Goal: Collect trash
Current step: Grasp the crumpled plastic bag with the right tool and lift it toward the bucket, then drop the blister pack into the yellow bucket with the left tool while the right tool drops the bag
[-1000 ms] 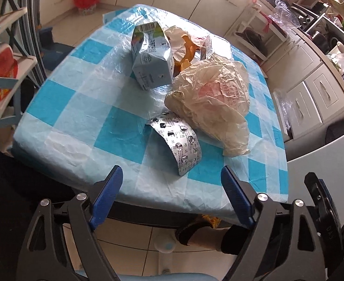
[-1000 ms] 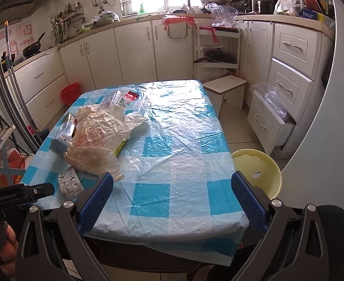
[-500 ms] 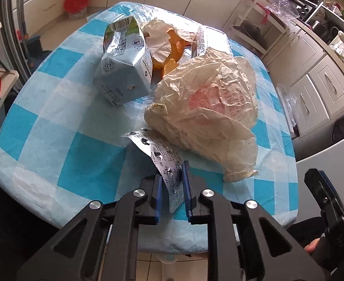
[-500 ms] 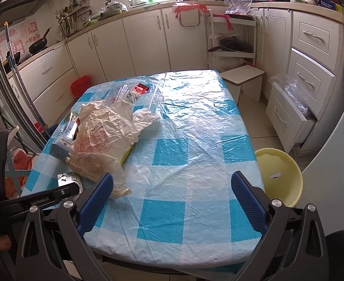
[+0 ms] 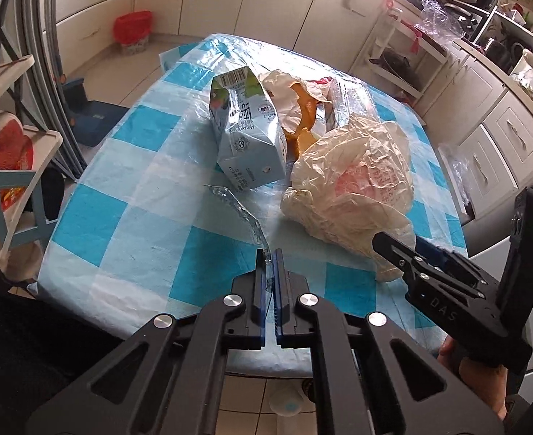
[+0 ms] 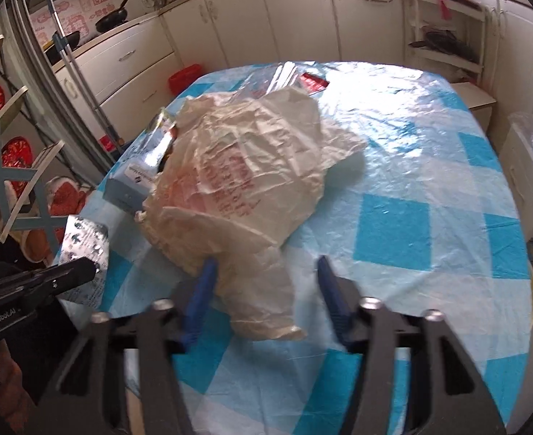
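Note:
My left gripper (image 5: 269, 257) is shut on a silver pill blister pack (image 5: 246, 219), held edge-on above the table; its foil face shows in the right wrist view (image 6: 85, 250). A crumpled cream plastic bag (image 5: 353, 188) lies on the blue-checked table (image 5: 139, 188), with a light blue milk carton (image 5: 248, 137) and orange and white wrappers (image 5: 299, 108) behind it. My right gripper (image 6: 266, 275) is open, its fingers on either side of the bag's near end (image 6: 262, 290). The right gripper also shows in the left wrist view (image 5: 404, 250).
A clear wrapper and a red packet (image 6: 313, 81) lie at the table's far end. White kitchen cabinets (image 6: 302, 18) line the back. A red basket (image 5: 132, 30) stands on the floor. A rack with red items (image 5: 8, 152) stands left of the table.
My left gripper has lifted the blister pack off the table and turned it edge-on. My right gripper has moved forward to the bag's near end and narrowed its opening.

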Demonstrator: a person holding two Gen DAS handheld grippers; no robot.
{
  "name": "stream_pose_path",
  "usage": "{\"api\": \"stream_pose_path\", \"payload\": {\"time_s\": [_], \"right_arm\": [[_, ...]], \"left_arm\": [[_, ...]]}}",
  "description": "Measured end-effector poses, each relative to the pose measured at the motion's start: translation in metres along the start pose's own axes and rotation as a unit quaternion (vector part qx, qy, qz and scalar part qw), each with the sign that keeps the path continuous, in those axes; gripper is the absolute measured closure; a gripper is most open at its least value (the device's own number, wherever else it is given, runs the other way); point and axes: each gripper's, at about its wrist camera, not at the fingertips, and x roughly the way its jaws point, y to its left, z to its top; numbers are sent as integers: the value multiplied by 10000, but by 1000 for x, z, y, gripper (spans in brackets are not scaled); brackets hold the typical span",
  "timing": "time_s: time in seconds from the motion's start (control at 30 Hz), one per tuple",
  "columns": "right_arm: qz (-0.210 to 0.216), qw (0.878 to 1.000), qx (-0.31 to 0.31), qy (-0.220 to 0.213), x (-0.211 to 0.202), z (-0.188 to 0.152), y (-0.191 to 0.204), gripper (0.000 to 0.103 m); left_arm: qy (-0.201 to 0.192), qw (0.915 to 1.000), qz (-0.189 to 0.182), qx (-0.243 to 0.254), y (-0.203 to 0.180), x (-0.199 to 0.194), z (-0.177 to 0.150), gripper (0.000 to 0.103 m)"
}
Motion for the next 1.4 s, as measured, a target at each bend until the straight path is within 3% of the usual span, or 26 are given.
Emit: {"api": "stream_pose_path", "payload": {"time_s": [0.03, 0.13, 0.5, 0.63, 0.8, 0.93, 1.07, 1.23, 1.33, 1.4], "right_arm": [[139, 9999, 33, 52, 1, -2, -1, 91], [379, 9991, 125, -116, -12, -5, -3, 99], [730, 9875, 685, -1214, -92, 1, -30, 101], [537, 9819, 860, -1599, -125, 3, -47, 101], [-347, 9775, 1197, -1700, -157, 1, -95, 101], [-1327, 9727, 1427, -1262, -155, -3, -145, 101], [-2124, 9649, 1465, -496, -127, -7, -198, 101], [-2565, 9558, 1261, 689, -66, -12, -245, 101], [-2542, 9509, 1056, 1417, -30, -14, -262, 101], [-2691, 9426, 1155, 1608, -19, -14, -276, 95]], "left_arm": [[-17, 10000, -2, 3, 1, -1, -1, 100], [-74, 10000, -1, -8, 4, -4, -1, 100], [-357, 9993, -11, 116, -2, -24, -2, 100], [-514, 9980, -177, 310, -16, -36, -1, 100], [-570, 9959, -427, 563, -43, -42, 0, 100], [-579, 9928, -669, 809, -73, -43, 4, 100], [-552, 9887, -904, 1058, -106, -38, 8, 100], [-484, 9830, -1100, 1388, -153, -26, 10, 100], [-465, 9789, -1208, 1580, -181, -20, 10, 100], [-451, 9760, -1274, 1708, -201, -15, 12, 100]]}}
